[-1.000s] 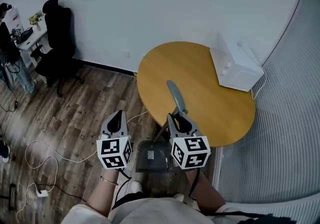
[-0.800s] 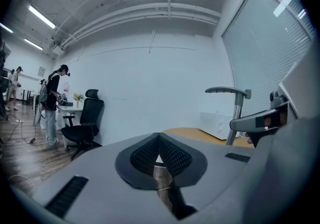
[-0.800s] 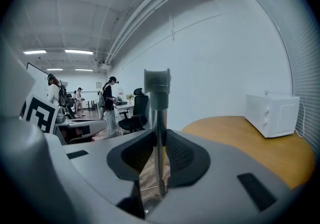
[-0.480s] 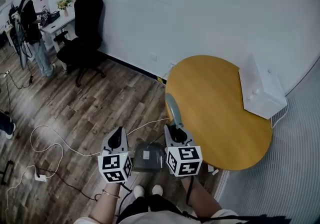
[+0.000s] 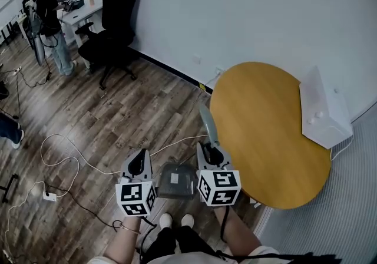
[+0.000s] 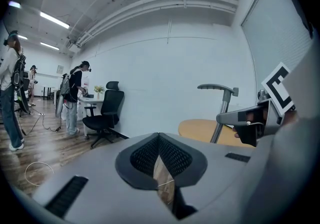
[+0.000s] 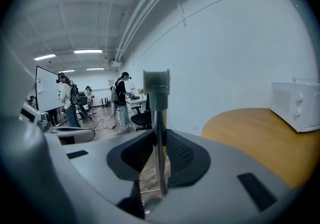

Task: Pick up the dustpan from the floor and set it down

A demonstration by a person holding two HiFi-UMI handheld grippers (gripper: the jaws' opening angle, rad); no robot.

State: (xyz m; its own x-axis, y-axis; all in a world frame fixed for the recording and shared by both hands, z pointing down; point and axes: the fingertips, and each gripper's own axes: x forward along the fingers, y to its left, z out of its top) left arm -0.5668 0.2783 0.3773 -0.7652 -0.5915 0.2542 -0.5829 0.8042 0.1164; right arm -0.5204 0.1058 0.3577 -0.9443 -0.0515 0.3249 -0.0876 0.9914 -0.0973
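Observation:
The grey dustpan (image 5: 177, 180) hangs over the wooden floor, just in front of the person's shoes. Its long handle (image 5: 207, 124) slants up and away beside the table's left edge. My right gripper (image 5: 211, 152) is shut on that handle, partway along it. In the right gripper view the handle (image 7: 157, 113) stands upright, pinched between the pads. The left gripper (image 5: 137, 161) floats beside the pan's left side, jaws together and holding nothing. In the left gripper view, the left gripper's (image 6: 159, 137) pads meet at their tips, and the handle's grip (image 6: 218, 88) rises at the right.
A round wooden table (image 5: 265, 133) stands at the right with a white appliance (image 5: 325, 116) on it. White cables (image 5: 65, 157) and a power strip (image 5: 47, 197) lie on the floor at the left. A black office chair (image 5: 112, 27) and a person (image 5: 50, 3) are far left.
Both grippers and the dustpan have moved left, away from the table; the handle no longer overlaps the tabletop. The right gripper's hold on the handle looks the same.

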